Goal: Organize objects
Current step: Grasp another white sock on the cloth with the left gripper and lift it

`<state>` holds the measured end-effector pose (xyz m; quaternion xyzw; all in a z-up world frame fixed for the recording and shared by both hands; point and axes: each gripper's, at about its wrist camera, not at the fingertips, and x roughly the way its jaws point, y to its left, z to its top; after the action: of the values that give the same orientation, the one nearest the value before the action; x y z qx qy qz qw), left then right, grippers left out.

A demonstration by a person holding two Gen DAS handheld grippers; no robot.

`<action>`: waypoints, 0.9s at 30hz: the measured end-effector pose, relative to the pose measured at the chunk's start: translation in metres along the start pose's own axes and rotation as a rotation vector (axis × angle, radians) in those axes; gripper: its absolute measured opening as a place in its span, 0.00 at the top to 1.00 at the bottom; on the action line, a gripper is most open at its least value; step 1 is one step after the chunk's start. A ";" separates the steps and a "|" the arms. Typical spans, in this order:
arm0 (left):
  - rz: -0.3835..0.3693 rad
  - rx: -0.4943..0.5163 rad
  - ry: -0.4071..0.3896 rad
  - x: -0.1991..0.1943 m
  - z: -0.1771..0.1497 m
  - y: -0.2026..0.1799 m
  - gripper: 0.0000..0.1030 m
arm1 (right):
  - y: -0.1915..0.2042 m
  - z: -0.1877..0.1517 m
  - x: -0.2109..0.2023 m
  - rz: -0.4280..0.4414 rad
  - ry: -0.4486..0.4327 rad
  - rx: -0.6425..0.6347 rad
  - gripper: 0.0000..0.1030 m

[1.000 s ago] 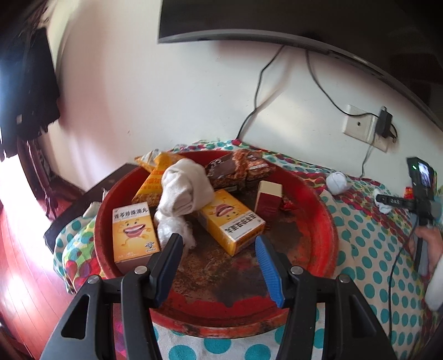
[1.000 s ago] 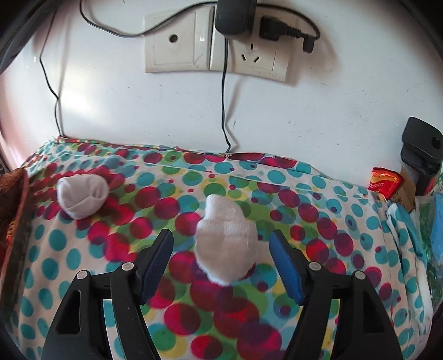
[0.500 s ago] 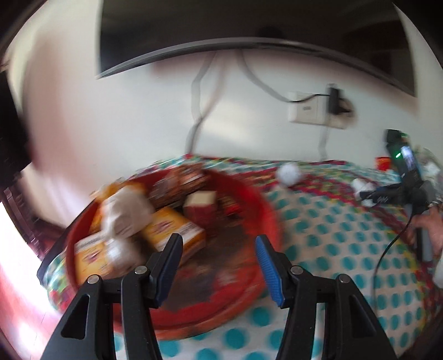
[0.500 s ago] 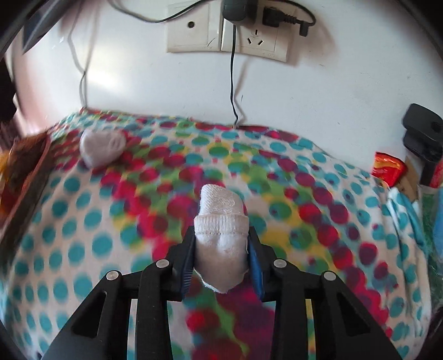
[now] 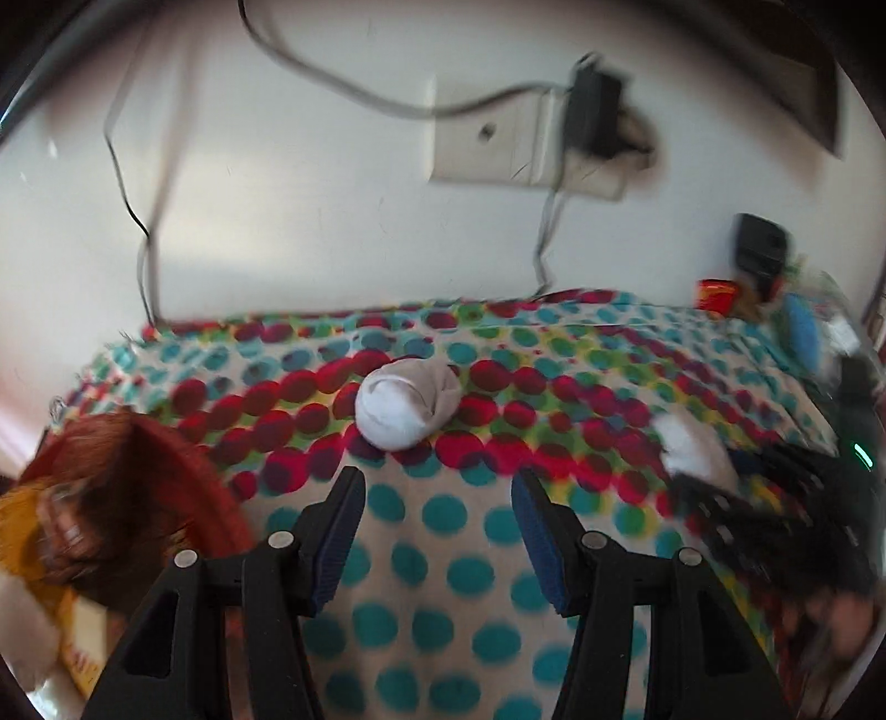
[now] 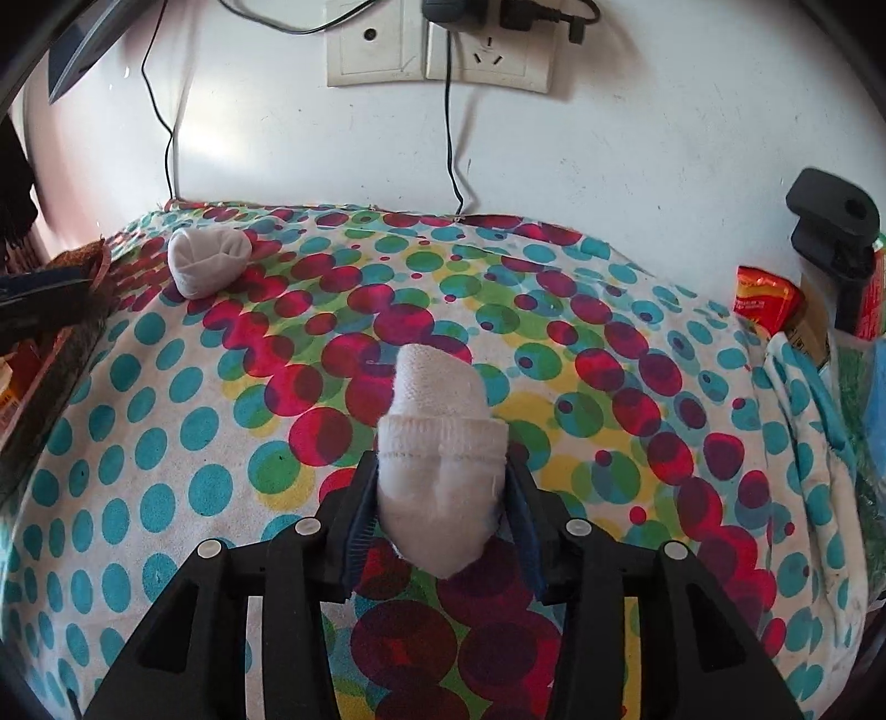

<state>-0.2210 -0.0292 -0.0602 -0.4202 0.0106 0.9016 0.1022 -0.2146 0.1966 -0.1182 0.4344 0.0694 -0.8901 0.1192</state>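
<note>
A rolled white sock point(image 6: 443, 443) sits between the blue pads of my right gripper point(image 6: 440, 465), above the dotted cloth point(image 6: 166, 443). The pads touch both its sides while the jaws are opening slightly. A second balled sock point(image 6: 207, 260) lies at the cloth's far left, near the wall. In the left wrist view that sock ball point(image 5: 407, 407) rests just ahead of my left gripper point(image 5: 437, 498), which is open with nothing between its fingers. The held sock point(image 5: 692, 448) shows blurred at the right. The red tray point(image 5: 183, 476) is at the lower left.
Wall sockets with plugs and hanging cables point(image 6: 437, 44) are above the cloth's far edge. A red packet point(image 6: 767, 299) and a black holder point(image 6: 836, 238) stand at the right end. The tray's rim point(image 6: 83, 288) borders the left, with boxes inside.
My left gripper swung right, from over the red tray to facing the sock ball on the cloth. My right gripper closed onto the white sock, and its jaws now stand slightly wider.
</note>
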 end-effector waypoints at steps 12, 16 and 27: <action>0.039 -0.145 0.092 0.074 0.038 0.026 0.45 | 0.003 -0.002 0.001 -0.003 0.000 -0.006 0.57; -0.024 -0.164 0.097 0.083 0.028 0.019 0.45 | 0.004 -0.002 0.001 -0.024 0.000 -0.005 0.52; -0.026 -0.118 0.074 0.075 0.016 0.003 0.54 | -0.004 -0.003 0.003 -0.022 0.004 0.021 0.49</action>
<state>-0.2807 -0.0177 -0.1065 -0.4587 -0.0441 0.8831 0.0884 -0.2153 0.2002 -0.1221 0.4365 0.0651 -0.8912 0.1045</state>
